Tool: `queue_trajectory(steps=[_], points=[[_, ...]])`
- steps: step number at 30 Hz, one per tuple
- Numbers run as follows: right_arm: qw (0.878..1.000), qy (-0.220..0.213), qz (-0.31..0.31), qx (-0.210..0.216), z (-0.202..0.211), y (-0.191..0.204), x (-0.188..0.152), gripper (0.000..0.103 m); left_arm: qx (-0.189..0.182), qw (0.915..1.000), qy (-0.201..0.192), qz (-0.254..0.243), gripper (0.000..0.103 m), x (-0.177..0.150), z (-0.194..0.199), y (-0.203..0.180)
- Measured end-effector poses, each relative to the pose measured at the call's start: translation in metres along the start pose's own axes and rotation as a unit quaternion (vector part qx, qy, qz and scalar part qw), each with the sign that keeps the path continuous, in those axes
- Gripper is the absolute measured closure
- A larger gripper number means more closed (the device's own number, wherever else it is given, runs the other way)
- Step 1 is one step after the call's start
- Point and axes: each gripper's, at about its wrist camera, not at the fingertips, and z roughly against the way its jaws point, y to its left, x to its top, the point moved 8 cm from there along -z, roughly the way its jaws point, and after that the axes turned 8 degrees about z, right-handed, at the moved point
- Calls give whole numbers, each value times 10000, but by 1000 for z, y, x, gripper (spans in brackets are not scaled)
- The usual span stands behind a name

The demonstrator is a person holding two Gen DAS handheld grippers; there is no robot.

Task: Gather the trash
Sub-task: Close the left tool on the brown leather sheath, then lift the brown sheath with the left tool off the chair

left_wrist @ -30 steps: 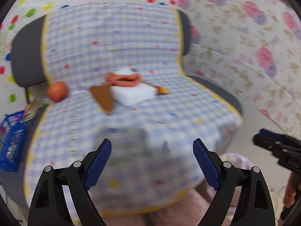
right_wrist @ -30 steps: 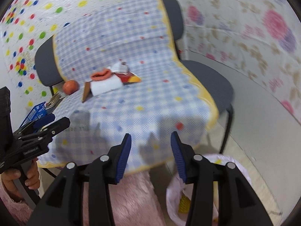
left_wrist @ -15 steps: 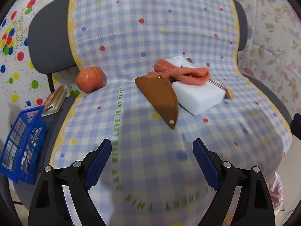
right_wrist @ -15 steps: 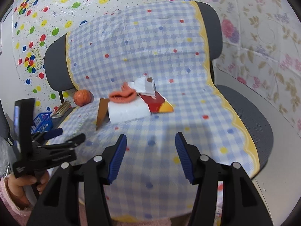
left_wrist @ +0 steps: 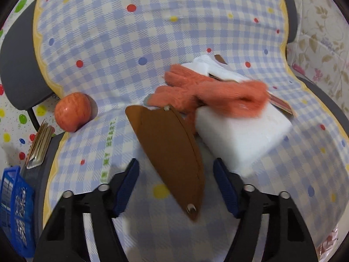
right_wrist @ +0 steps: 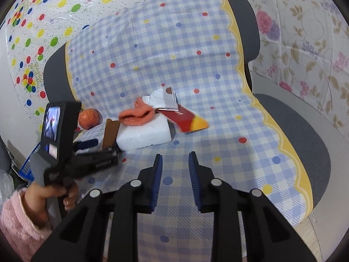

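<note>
On the checkered cloth [left_wrist: 91, 148] covering a chair lie a brown leather pouch [left_wrist: 170, 148], a white foam block [left_wrist: 242, 131], an orange knitted glove [left_wrist: 213, 93] draped over the block, and a torn red-and-yellow wrapper [right_wrist: 187, 120] with white paper [right_wrist: 163, 100] behind. My left gripper [left_wrist: 176, 183] is open, its fingers on either side of the pouch's near end, just above the cloth. My right gripper [right_wrist: 173, 170] is open and empty, above the seat in front of the foam block [right_wrist: 144, 135]. The left gripper also shows in the right wrist view [right_wrist: 96, 150].
An orange-red apple [left_wrist: 73, 111] sits at the cloth's left edge. A blue basket [left_wrist: 15, 209] and a stack of cards [left_wrist: 40, 146] are to the left of the chair. The chair's grey seat [right_wrist: 305, 135] is bare on the right. Patterned walls stand behind.
Both grippers have moved forward toward the pile. The left gripper has closed in on the brown pouch, which now lies between its fingers. The right gripper's opening looks slightly narrower.
</note>
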Motion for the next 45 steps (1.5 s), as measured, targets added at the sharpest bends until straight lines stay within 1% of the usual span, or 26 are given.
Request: queue_trajectory(steps=[1,3,6,8,9,10,12,13,15,20,22,23,24,26,28,29,30,31,32,35,37,39,40,43,44,45], points=[[10000,23,13,12,-1,2,-1,78,19,10000,45,-9,44,2,-3,2],[10000,39,62,29,-1,6,-2,78,103,9998,149,-38,56,2,-9,9],[9999,69,125,56,-2,12,-1,77,-37,10000,37,64,59,-1,-1,21],[9998,125,141,87,-6,17,0,67,-174,9996,-108,204,61,-5,10,30],[9997,154,159,132,-9,19,1,54,-319,9988,-180,330,62,-8,18,36],[9996,161,165,149,-12,21,1,46,-420,9979,-238,438,62,-12,24,41],[9994,209,193,215,-21,27,3,43,-656,9951,-318,674,62,-21,40,53],[9992,237,206,251,-26,29,4,42,-786,9933,-287,796,62,-27,48,59],[9990,310,216,250,-38,34,7,41,-937,9905,-321,950,62,-34,59,65],[9981,327,452,245,-59,65,16,41,-855,9877,-555,1185,62,-43,81,81],[9977,355,516,253,-69,80,20,46,-806,9870,-632,1238,62,-47,86,86],[9976,390,519,226,-74,85,22,46,-795,9870,-639,1241,77,-47,86,89],[9975,442,515,204,-80,91,23,46,-777,9875,-621,1226,89,-49,85,91],[9974,528,494,75,-91,97,25,46,-904,9881,-409,1172,90,-55,77,90],[9973,566,462,31,-94,99,25,46,-962,9897,-172,1047,87,-62,69,88],[9976,546,414,57,-93,100,25,46,-964,9896,-146,1060,82,-65,68,89],[9978,529,400,63,-91,100,24,45,-1015,9893,-127,1038,67,-67,67,89],[9977,529,410,45,-89,99,23,44,-1032,9894,-145,1007,58,-68,67,90],[9977,536,417,15,-87,97,22,44,-975,9903,-206,973,46,-67,68,93],[9979,565,330,-9,-81,88,16,44,-1013,9904,-240,906,45,-60,65,94],[9980,570,278,-31,-77,83,13,44,-1213,9875,-152,999,45,-53,60,95],[9982,561,223,-53,-69,75,9,44,-1400,9823,23,1246,45,-47,50,101],[9982,552,208,-68,-67,73,8,44,-1409,9810,83,1331,45,-45,45,104],[9986,499,110,-106,-56,61,5,44,-1208,9830,216,1367,45,-39,28,112],[9987,490,92,-108,-54,59,5,44,-1146,9840,235,1344,42,-36,24,113],[9987,486,74,-101,-52,57,4,44,-1016,9864,257,1263,36,-32,19,113]])
